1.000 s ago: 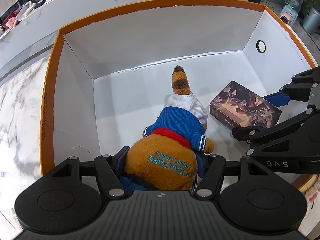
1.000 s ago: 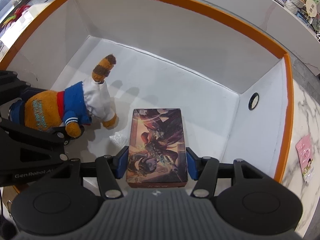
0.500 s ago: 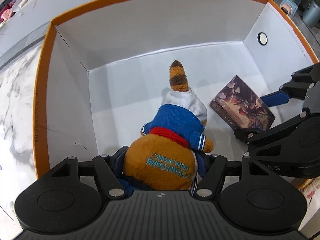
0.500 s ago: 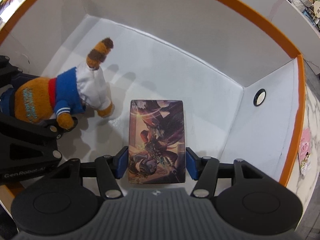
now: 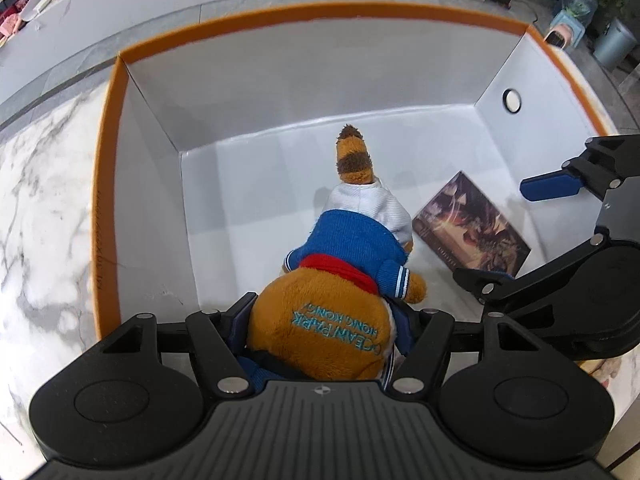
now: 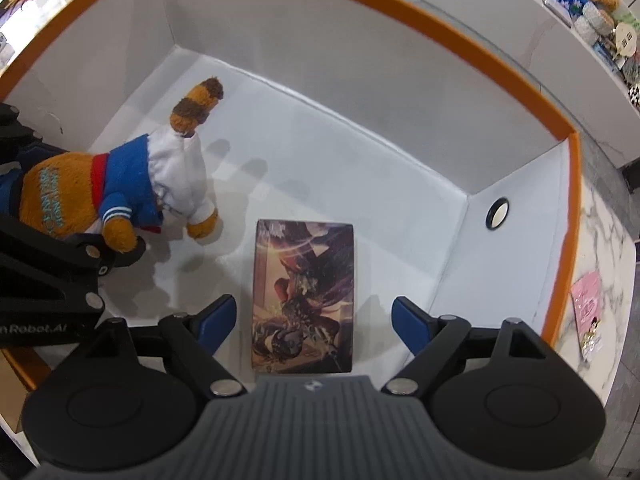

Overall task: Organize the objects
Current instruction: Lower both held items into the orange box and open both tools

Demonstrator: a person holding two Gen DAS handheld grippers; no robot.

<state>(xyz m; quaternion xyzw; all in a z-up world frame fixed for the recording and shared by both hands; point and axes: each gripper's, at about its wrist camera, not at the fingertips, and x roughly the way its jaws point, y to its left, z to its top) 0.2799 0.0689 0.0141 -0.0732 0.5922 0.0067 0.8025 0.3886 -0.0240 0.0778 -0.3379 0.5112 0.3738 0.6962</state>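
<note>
Right gripper (image 6: 314, 320) has just been opening, jaws clear of the card box (image 6: 303, 296); left gripper (image 5: 322, 320) clamps the plush toy (image 5: 340, 280), which may tumble onto it.

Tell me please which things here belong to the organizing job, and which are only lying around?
Job:
- plush toy, clamped in left gripper
- picture box, flat on the bin floor, between the jaws of the right gripper, which have just been opening
- orange-rimmed bin

Lying about:
- pink card on the marble outside
- shelf clutter
</note>
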